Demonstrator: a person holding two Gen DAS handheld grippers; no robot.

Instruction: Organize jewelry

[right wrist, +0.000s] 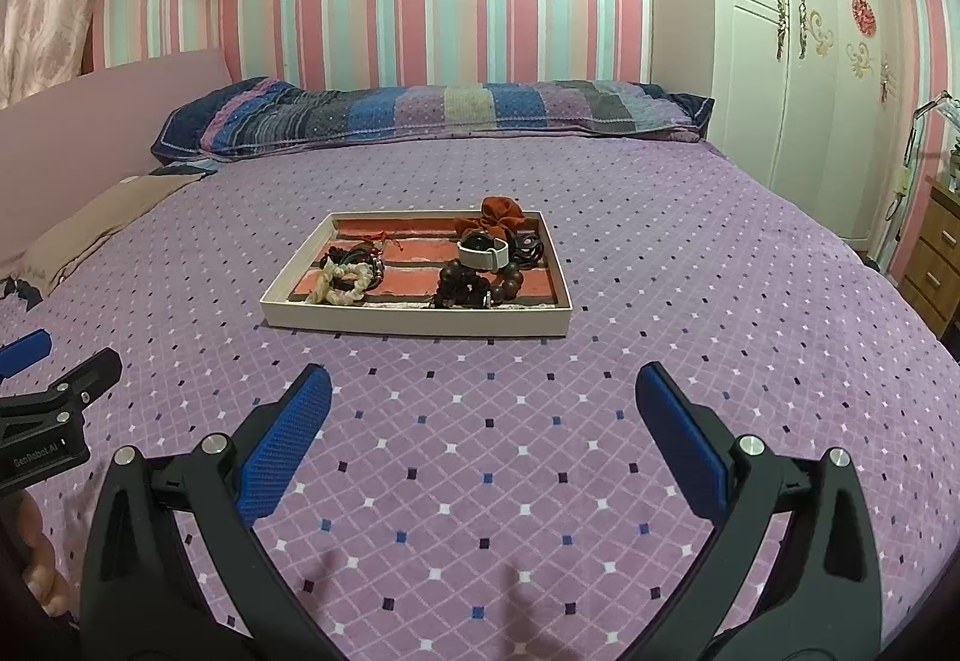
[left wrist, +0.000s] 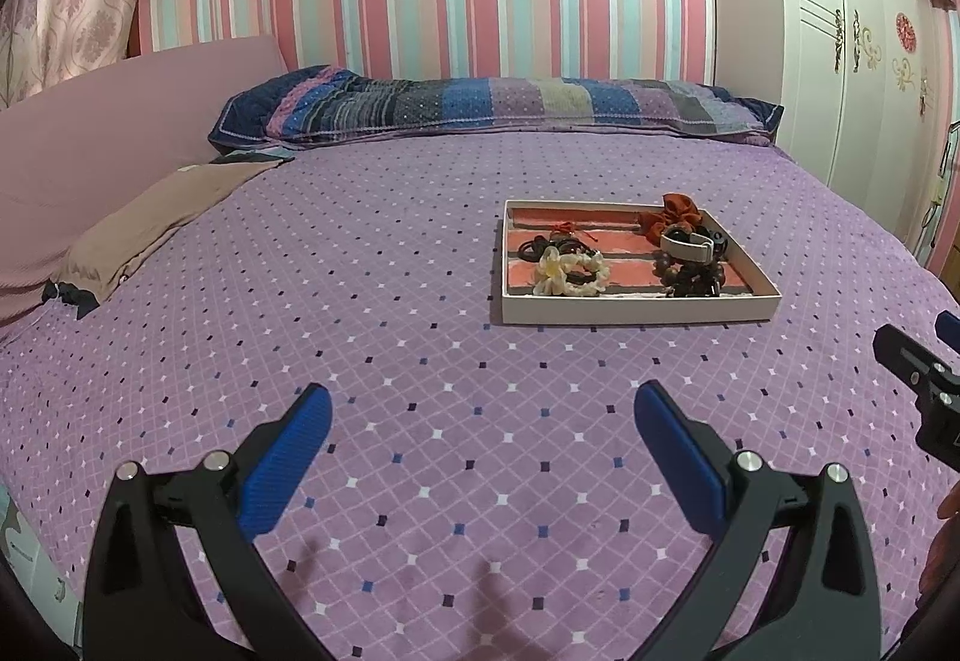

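The tray [right wrist: 414, 326] sits mid-bed at 12 o'clock of the right gripper [right wrist: 483, 421], holding a scrunchie [right wrist: 501, 212], watch [right wrist: 485, 252], beads [right wrist: 474, 284] and hair ties [right wrist: 345, 280]. Everything looks stowed; judging by that, sorting is finished or unstarted. Both the left gripper [left wrist: 483, 436] and right gape wide, empty. Next: reach toward the tray.

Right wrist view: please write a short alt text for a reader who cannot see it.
An open right gripper hovers over a purple patterned bedspread, facing a shallow tray of jewelry and hair ties, among them a white-strapped watch and dark bead bracelets. The left gripper shows at the left edge.
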